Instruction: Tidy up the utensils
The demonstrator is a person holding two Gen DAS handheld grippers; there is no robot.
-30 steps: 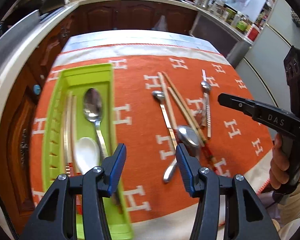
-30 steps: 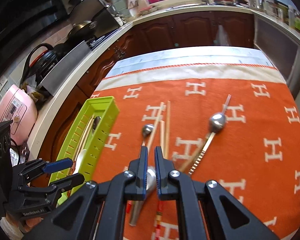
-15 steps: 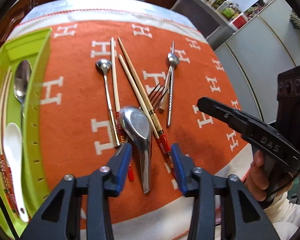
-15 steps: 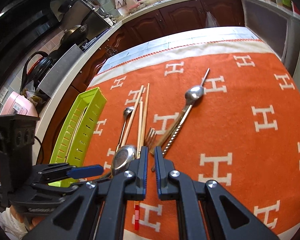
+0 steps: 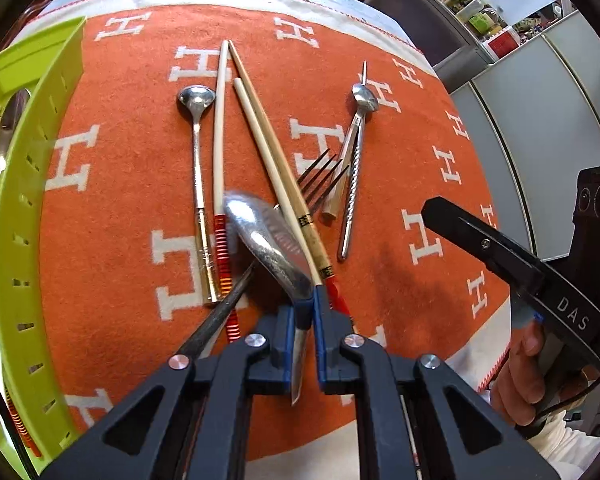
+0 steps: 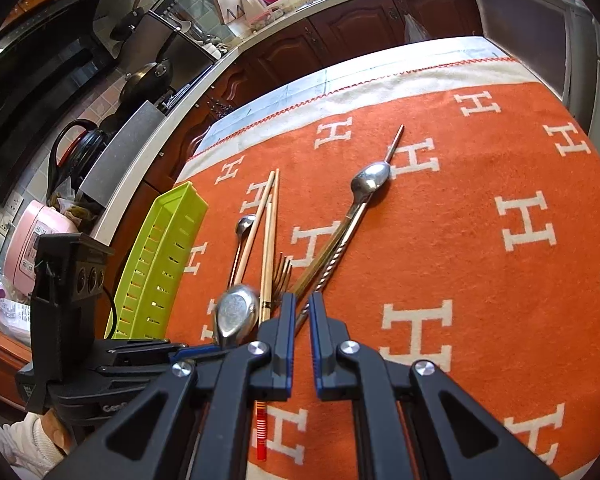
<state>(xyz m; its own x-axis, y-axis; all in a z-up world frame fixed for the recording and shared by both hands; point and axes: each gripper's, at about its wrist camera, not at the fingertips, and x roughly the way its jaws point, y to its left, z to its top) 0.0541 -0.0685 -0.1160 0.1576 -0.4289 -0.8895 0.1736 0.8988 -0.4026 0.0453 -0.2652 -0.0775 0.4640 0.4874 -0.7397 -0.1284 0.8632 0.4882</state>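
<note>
My left gripper [image 5: 305, 304] is shut on the handle of a large steel spoon [image 5: 268, 244] and holds it a little above the orange cloth [image 5: 112, 240]; the spoon also shows in the right wrist view [image 6: 236, 312]. Under it lie chopsticks [image 5: 260, 136], a small spoon [image 5: 198, 152], a fork [image 5: 320, 176] and a twisted-handle spoon [image 5: 358, 136]. The green tray [image 5: 24, 208] stands at the left with utensils inside. My right gripper [image 6: 302, 320] is shut and empty, just above the fork [image 6: 284, 276] and chopsticks [image 6: 266, 240].
The cloth covers a table with its front edge near me [image 5: 476, 352]. Kitchen counters and a stove with pans [image 6: 148, 76] stand beyond the table. A pink rice cooker [image 6: 32, 236] sits at the left. The green tray [image 6: 160, 256] lies left of the loose utensils.
My left gripper has moved right from the tray, closed on the large spoon's handle and raised it. My right gripper has stayed shut and moved slightly closer to the utensils.
</note>
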